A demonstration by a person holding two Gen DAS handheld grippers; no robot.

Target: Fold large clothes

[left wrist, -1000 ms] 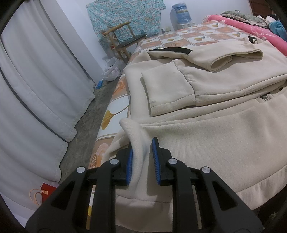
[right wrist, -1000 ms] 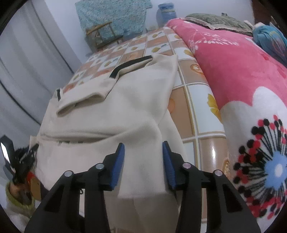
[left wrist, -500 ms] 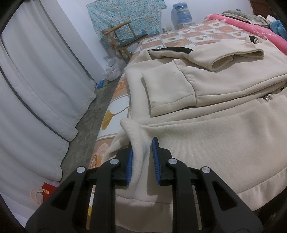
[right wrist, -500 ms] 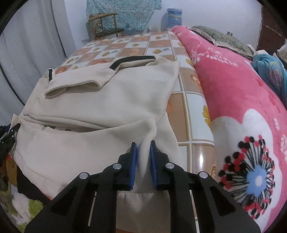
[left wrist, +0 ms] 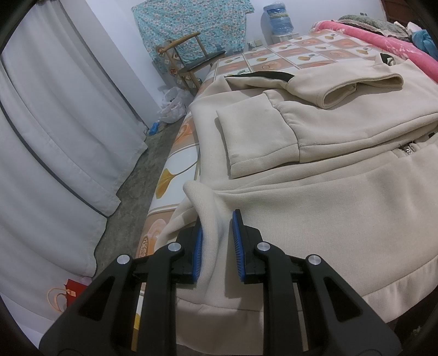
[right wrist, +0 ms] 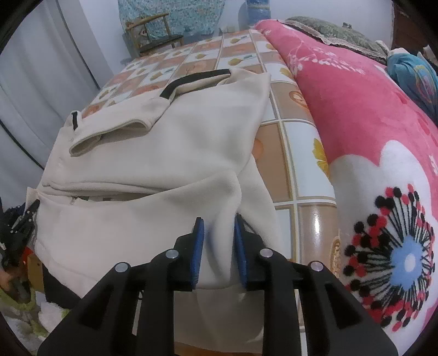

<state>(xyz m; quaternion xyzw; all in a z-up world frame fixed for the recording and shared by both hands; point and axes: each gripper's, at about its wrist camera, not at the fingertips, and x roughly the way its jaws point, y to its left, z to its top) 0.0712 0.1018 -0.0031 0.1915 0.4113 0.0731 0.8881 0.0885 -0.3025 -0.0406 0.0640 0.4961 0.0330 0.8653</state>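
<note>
- The left tongs (left wrist: 216,247), black with blue pads, were clamped on a raised pinch of fabric at the near left corner of the cream fleece zip-up sweatshirt (left wrist: 314,208), just above its ribbed hem.
- The right tongs (right wrist: 217,246) gripped a like pinch at the near right corner of the same garment, beside the pink flowered blanket (right wrist: 383,169).
- The sweatshirt lay flat on the bed's tiled-pattern sheet (right wrist: 290,153), its hem hanging over the near edge; both sleeves were already folded in across the chest, one cuff (left wrist: 254,153) lying near the left side.
- Farther off stood a wooden chair (left wrist: 191,54) and a blue water bottle (left wrist: 277,17) by the wall.
- Judged from this, the step in hand was the lengthwise fold: both bottom corners taken. The next move would call for lifting both corners together, level, and carrying them toward the collar without dragging the sleeves out of place.
</note>
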